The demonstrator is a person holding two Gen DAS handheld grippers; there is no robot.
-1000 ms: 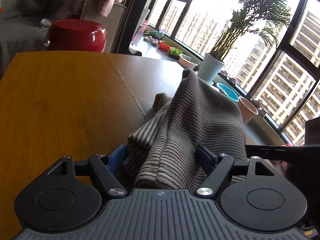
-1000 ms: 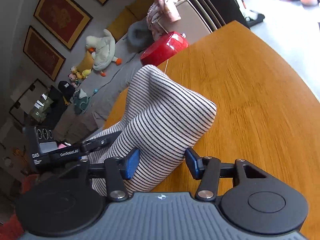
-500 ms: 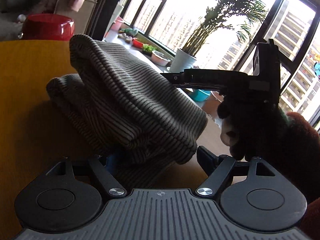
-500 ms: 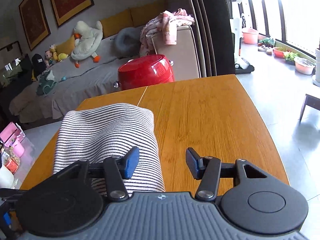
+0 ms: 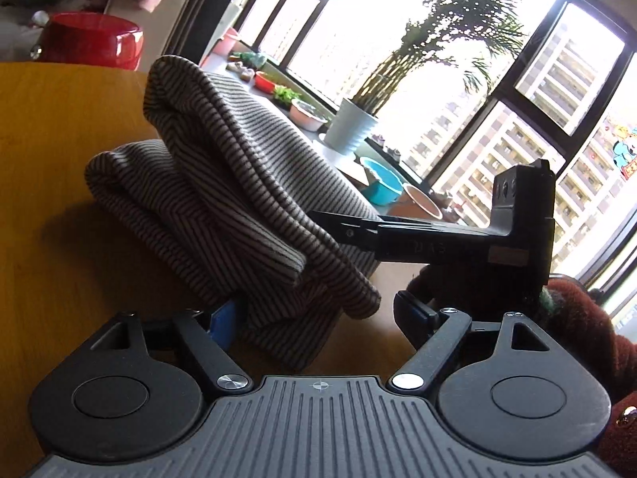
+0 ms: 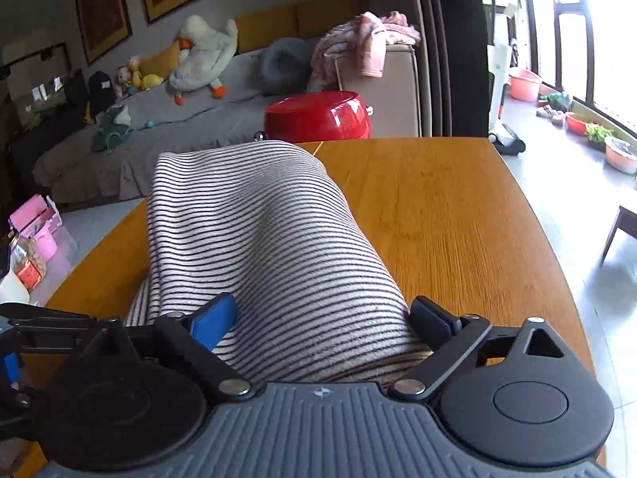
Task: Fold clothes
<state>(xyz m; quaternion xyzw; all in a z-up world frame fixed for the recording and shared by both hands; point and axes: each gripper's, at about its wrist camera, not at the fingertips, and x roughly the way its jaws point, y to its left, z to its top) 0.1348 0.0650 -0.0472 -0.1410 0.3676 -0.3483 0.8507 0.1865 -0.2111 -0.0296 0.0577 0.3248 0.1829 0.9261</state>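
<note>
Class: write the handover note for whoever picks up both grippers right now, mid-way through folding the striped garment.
Left gripper: jaws opening, cloth hem between them, right pad clear of it.
Right gripper: jaws opening wide, the fold lying between them, not pinched.
Striped garment: bundled in several layers on the wooden table, humped rather than flat. In the left wrist view the top layer rises in a peak and a loose edge hangs toward the left gripper.
Done: garment folded over onto itself.
Left: draw both grippers clear, press the hump flat, square the edges.
</note>
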